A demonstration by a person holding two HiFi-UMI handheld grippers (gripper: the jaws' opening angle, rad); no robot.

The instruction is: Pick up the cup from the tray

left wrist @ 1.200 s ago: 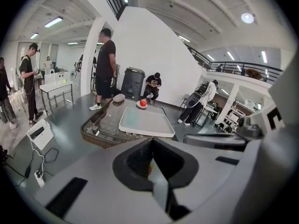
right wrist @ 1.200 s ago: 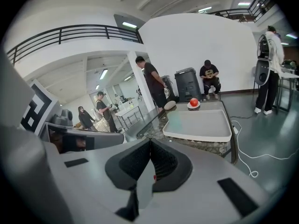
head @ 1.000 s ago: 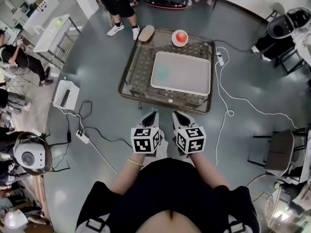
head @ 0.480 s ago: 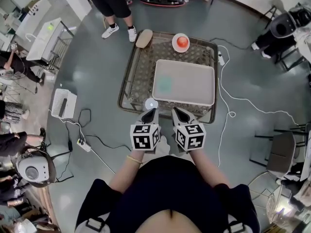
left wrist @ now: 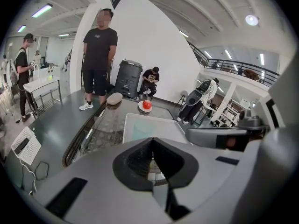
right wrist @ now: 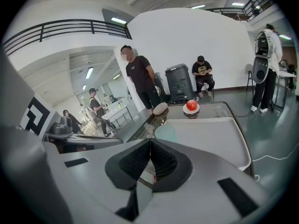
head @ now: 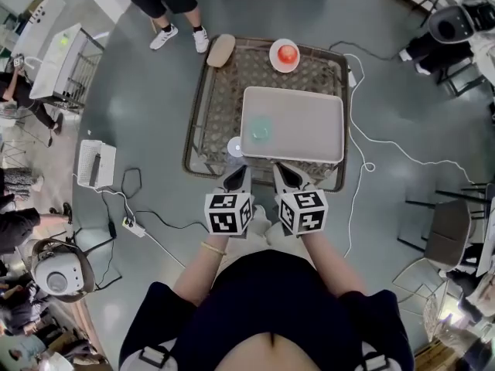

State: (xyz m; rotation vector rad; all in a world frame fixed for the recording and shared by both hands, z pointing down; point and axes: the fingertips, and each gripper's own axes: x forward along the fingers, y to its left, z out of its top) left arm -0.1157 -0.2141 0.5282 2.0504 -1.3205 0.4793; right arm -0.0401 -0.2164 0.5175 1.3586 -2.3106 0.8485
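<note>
Cup [head: 260,130] on tray [head: 325,107]; perhaps a lid [head: 235,147] beside, plate [head: 274,59] beyond

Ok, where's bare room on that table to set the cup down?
Bare glass between the tray and the table rim on the left. The tray's right half, past the cup, is bare too. Crowded at the far edge: a plate, a tan oval thing.
</note>
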